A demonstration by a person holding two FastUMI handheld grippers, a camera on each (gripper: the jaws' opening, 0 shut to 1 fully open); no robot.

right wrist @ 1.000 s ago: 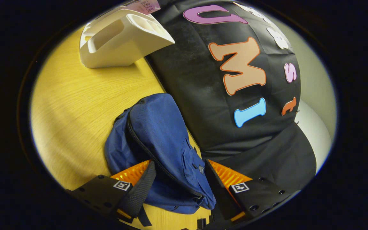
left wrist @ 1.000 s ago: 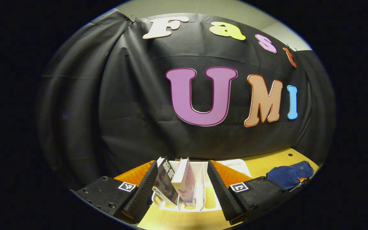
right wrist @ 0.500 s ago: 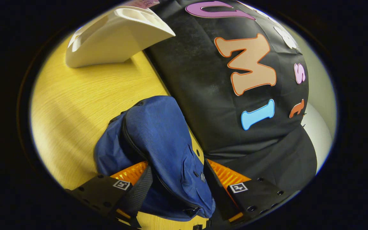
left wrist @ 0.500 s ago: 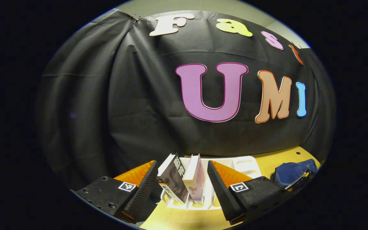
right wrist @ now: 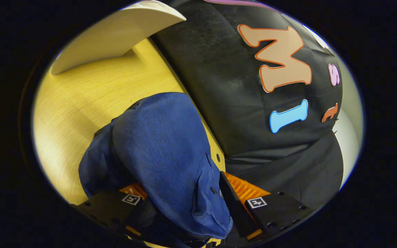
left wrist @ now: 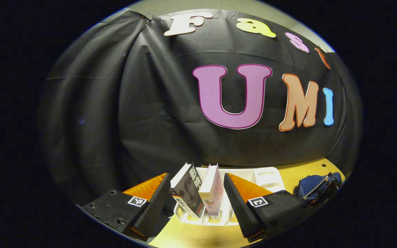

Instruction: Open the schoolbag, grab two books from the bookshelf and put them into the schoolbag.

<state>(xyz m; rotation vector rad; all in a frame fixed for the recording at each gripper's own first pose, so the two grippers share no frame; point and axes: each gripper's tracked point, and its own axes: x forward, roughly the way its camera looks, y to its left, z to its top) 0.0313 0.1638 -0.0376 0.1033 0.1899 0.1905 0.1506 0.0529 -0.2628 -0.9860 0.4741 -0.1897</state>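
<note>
Two books stand tilted in a white bookshelf (left wrist: pixel 265 175): a dark-covered book (left wrist: pixel 186 193) and a white and pink book (left wrist: pixel 211 191). My left gripper (left wrist: pixel 196 179) is open, and both books sit just beyond it, in line with the gap between its fingers. The blue schoolbag (left wrist: pixel 308 188) lies at the right of the table. In the right gripper view the schoolbag (right wrist: pixel 164 155) bulges up between my fingers. My right gripper (right wrist: pixel 188 193) is open and straddles the bag's near end. Blue fabric hides most of its left finger.
The yellow wooden table (right wrist: pixel 81 93) runs along the black cloth wall. The bookshelf (right wrist: pixel 115 31) stands at the top left of the right gripper view, some way from the bag. A small hole (right wrist: pixel 218 155) marks the table's back edge.
My right gripper has pushed further onto the schoolbag, and fabric now covers its left finger. My left gripper has shifted left, bringing both books between its fingers.
</note>
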